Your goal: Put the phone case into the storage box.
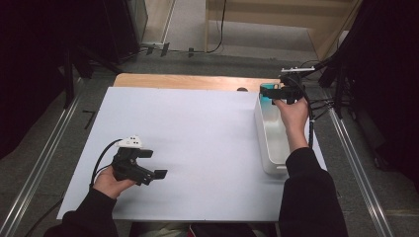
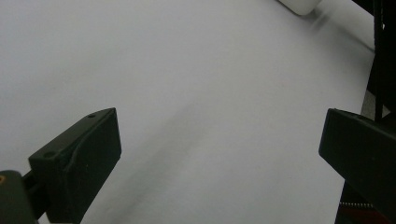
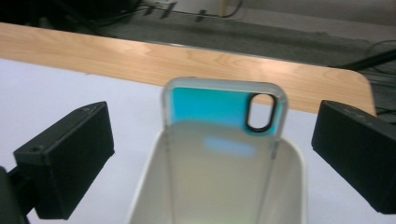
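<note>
A phone case point(image 3: 219, 107), turquoise with a clear rim and a black camera cut-out, stands on end in a white bin point(image 3: 140, 191), leaning on the bin's far wall. My right gripper point(image 3: 212, 116) is open, its jaws wide on either side of the case and clear of it. From above, this right gripper point(image 1: 274, 91) hovers over the far end of the bin point(image 1: 262, 133), where the case point(image 1: 267, 96) shows as a teal patch. My left gripper point(image 1: 154, 164) is open and holds nothing, low over the white mat point(image 1: 188, 128) at the near left. Bare mat lies between the left gripper's point(image 2: 219, 126) jaws.
The white mat covers most of a wooden table point(image 1: 173, 80), whose far edge shows as a bare strip. The bin lies lengthwise along the mat's right edge. Cables and stands point(image 1: 321, 101) crowd the floor beyond the table's right side. A corner of the bin point(image 2: 301, 4) peeks in.
</note>
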